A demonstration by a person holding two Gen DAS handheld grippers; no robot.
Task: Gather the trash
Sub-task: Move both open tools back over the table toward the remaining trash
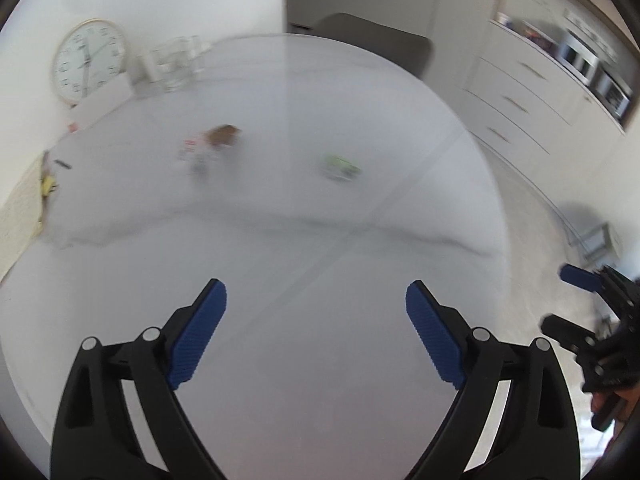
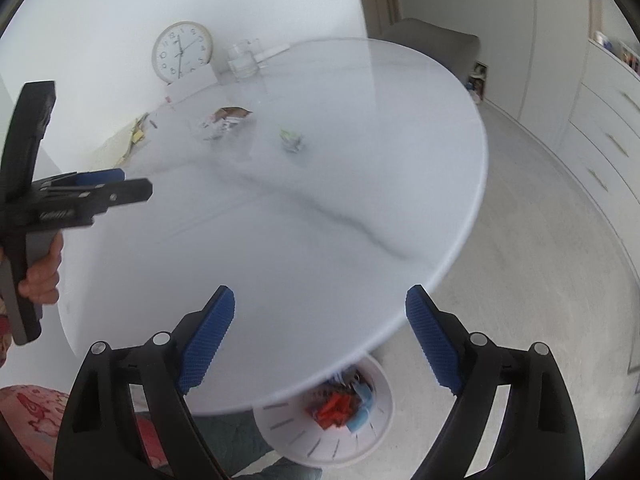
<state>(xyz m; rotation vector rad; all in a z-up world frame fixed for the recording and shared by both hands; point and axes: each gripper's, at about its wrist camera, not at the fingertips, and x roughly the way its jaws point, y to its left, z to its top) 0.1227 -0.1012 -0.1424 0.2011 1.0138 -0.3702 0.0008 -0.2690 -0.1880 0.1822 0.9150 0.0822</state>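
Right wrist: crumpled green wrapper (image 2: 292, 139) (blurred) on table (image 2: 400, 152).

Round white table (image 2: 400, 128) w/ grey veining lies ahead of jaws. Wall clock (image 2: 182, 52) leans on white wall (image 2: 100, 8) far left. Grey chair (image 2: 432, 46) beyond table. White drawers (image 1: 520, 100) at right. Pale floor (image 2: 520, 240) below right.

We are holding the right gripper (image 2: 320, 336) wide open, empty, over the round table (image 2: 440, 208) edge; bin (image 2: 292, 436) with trash sitting below.
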